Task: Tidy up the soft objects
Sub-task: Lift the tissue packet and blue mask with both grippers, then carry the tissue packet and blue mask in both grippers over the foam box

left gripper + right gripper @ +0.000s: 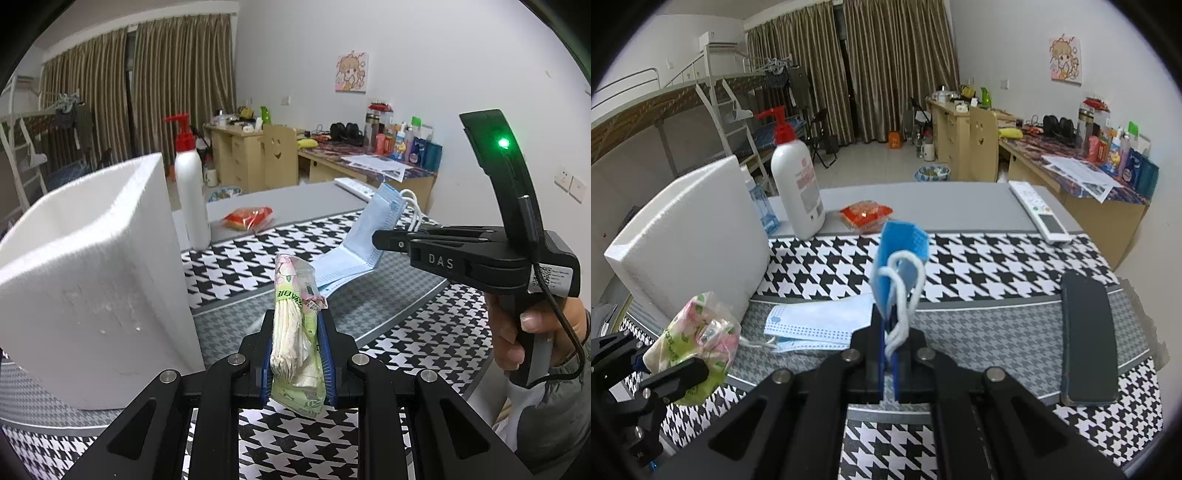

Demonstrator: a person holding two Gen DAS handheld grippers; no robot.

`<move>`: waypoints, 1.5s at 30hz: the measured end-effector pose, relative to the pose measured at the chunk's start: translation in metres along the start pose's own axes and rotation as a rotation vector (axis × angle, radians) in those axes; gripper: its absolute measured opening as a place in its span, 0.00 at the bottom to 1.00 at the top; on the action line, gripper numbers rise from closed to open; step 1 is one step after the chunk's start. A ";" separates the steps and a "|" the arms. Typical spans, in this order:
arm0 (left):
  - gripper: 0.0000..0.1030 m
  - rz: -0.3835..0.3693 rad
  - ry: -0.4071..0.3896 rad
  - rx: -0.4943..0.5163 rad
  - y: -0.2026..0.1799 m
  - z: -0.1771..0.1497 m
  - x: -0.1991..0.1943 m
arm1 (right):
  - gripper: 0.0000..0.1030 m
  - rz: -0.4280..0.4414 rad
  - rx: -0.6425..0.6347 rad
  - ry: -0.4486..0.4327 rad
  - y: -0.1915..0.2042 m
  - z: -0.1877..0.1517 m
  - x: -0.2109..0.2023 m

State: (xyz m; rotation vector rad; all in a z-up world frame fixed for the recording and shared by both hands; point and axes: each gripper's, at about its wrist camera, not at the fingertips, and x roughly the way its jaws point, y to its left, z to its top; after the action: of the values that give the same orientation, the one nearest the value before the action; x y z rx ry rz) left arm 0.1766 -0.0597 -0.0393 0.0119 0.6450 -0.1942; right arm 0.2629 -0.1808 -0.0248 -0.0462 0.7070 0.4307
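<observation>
A green and pink tissue packet [295, 332] is clamped between the blue pads of the left claw [295, 325] and is held upright above the houndstooth-patterned tabletop [406, 332]. In the right wrist view the same packet [698, 332] is seen at the near left, gripped by the left claw [661, 373]. Just to the left of it a white foam box [88, 266] stands on the tabletop, its open top turned upward.

The right claw [888, 332] is clenched on a blue face mask [899, 254], which is pinched at one end together with its white ear loops [899, 295] and stands up from the jaws. From the left wrist view the right claw [391, 242] is seen at the right with the mask [373, 221] hanging from its tip down to the tabletop; a hand [532, 332] is wrapped around the handle.

More light blue masks [816, 325] lie flat on the tabletop, to the left of the right claw. A white pump bottle with a red head [796, 184] and a red snack packet [866, 214] are placed at the far side, a white remote control [1039, 210] at the far right, and a dark phone [1087, 339] at the near right.
</observation>
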 end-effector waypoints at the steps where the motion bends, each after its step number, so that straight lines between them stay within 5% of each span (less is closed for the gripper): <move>1: 0.22 0.001 -0.003 0.002 0.000 0.000 -0.002 | 0.05 -0.002 -0.001 -0.006 0.000 0.001 -0.003; 45: 0.22 0.049 -0.200 0.045 0.005 0.029 -0.067 | 0.05 -0.051 0.027 -0.169 -0.011 0.011 -0.062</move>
State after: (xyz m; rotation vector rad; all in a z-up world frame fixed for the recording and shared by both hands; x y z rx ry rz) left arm 0.1425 -0.0455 0.0238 0.0506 0.4406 -0.1600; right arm 0.2318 -0.2117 0.0219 -0.0029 0.5443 0.3713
